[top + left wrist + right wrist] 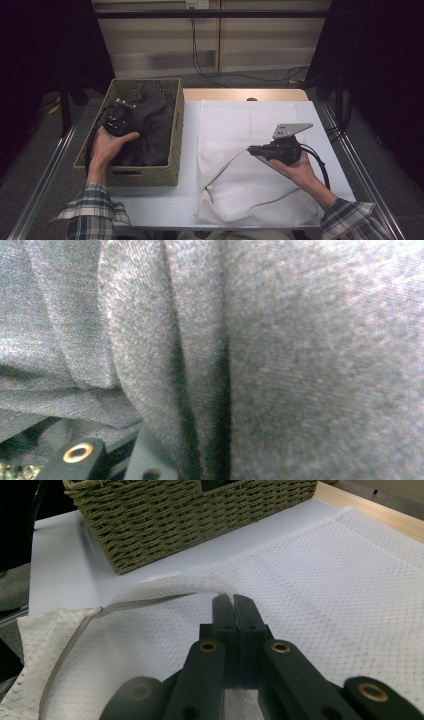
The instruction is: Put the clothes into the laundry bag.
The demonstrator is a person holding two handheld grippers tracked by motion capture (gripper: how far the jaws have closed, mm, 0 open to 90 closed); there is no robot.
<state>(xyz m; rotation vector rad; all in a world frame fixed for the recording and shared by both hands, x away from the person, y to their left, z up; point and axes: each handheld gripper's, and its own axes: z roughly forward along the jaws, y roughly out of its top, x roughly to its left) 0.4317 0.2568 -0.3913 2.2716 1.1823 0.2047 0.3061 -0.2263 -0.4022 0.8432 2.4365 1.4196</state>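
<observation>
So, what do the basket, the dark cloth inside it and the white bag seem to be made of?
Basket: woven straw or seagrass, matt, braided strands visible. Dark cloth: soft grey knit, probably cotton jersey, fine fuzzy texture. White bag: thin mesh, likely synthetic, small regular holes.

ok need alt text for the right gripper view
The right gripper, jaws shut, pinches the raised edge of a white mesh laundry bag lying on a white table. A woven basket stands behind.

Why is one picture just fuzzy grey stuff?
In the left gripper view the dark cloth sits right against the lens, so it blurs. The high view is dim at its edges, bright on the table. The right gripper view is sharp on the mesh bag.
</observation>
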